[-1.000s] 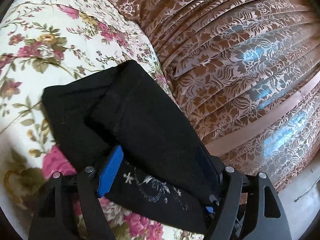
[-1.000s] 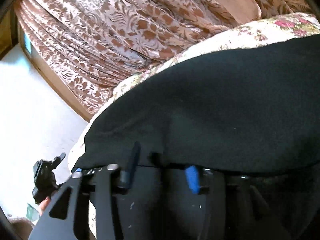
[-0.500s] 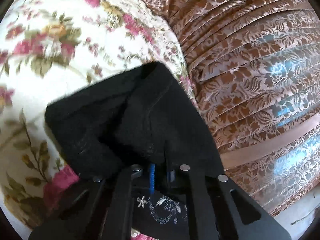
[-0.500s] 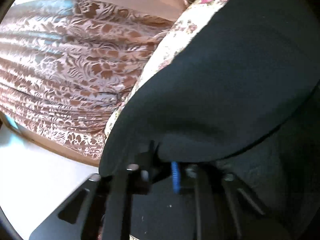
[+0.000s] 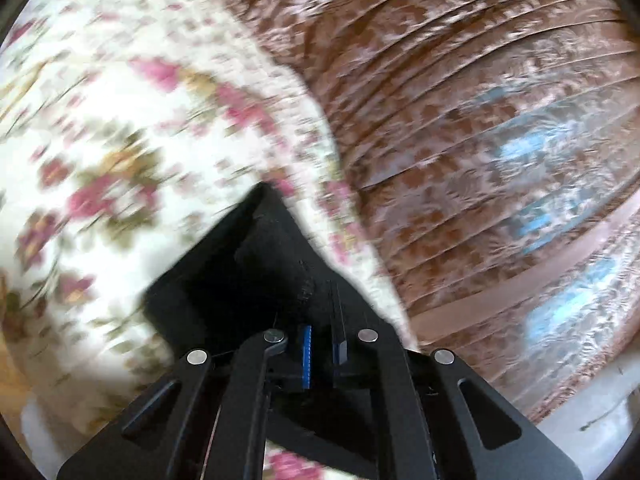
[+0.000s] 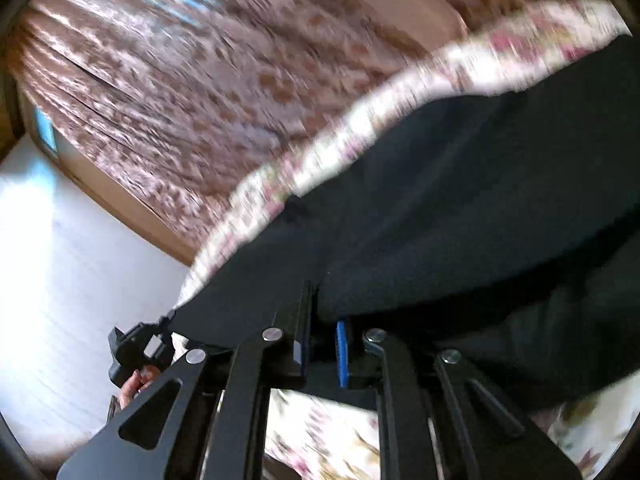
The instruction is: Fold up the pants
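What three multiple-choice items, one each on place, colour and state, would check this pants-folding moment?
1. Where do the black fabric pants lie?
A. on the white bedspread with pink flowers
B. on a bare wooden floor
C. in a basket

2. What colour are the ribbed pads on the fingers?
A. red
B. blue
C. yellow

3. How does the left gripper stand?
A. wide open above the pants
B. shut on a fold of the pants
C. shut on the brown patterned curtain

Answers:
1 A, flowered cloth shows around the dark fabric in both views.
2 B, a blue strip shows on the inner face of a finger in each view.
3 B, black fabric runs down between the closed fingers; the right gripper grips the pants likewise.
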Demonstrator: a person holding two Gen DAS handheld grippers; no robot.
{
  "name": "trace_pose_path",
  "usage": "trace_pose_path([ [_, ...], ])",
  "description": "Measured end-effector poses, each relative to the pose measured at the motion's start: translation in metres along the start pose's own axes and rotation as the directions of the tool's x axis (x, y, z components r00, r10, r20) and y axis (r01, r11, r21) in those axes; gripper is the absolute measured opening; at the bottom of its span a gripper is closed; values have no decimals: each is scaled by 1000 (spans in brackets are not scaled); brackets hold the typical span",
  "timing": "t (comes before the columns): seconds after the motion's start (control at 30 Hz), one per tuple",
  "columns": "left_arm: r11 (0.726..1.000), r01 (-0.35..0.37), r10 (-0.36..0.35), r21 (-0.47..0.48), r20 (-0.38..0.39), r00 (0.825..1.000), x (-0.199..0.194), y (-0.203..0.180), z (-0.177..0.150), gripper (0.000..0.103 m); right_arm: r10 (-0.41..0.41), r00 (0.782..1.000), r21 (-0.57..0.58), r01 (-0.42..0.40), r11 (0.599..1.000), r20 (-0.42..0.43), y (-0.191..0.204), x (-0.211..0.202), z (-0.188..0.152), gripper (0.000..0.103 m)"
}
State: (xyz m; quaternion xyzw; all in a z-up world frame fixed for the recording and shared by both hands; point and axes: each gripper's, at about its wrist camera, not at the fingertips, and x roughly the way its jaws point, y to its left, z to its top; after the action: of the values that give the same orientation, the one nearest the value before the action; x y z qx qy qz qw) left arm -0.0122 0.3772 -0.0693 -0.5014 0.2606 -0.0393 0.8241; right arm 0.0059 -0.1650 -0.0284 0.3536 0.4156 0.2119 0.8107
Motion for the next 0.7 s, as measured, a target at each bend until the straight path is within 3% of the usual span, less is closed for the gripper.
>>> trace_pose_path([
  [0.13, 998, -66, 65, -24, -24, 998, 4, 25, -15, 6, -9, 1000, 30, 10, 999, -19, -13, 8, -6, 9],
  [0.23, 999, -45, 44, -29, -22, 999, 2, 29, -15, 6, -35, 999, -36, 34, 999, -16, -1, 5, -3, 9],
  [0.43, 999, 19, -19, -49, 19, 1000, -9, 12, 3, 5, 29, 1000, -131, -29, 991, 1, 30, -9, -5, 9],
  [0.53, 1000, -15, 15, -3, 22, 1000, -12, 9, 5, 5, -6, 1000, -209, 2, 978, -20, 40, -8, -16, 9],
  [0.6, 998, -56, 56, -14, 0, 998, -9, 17, 0, 5, -32, 999, -185, 26, 982, -32, 32, -1, -19, 9],
  [0.7, 997, -56, 56, -62, 1, 998, -12, 31, -10, 5, -40, 998, -91, 35, 995, -51, 10, 4, -22, 9],
])
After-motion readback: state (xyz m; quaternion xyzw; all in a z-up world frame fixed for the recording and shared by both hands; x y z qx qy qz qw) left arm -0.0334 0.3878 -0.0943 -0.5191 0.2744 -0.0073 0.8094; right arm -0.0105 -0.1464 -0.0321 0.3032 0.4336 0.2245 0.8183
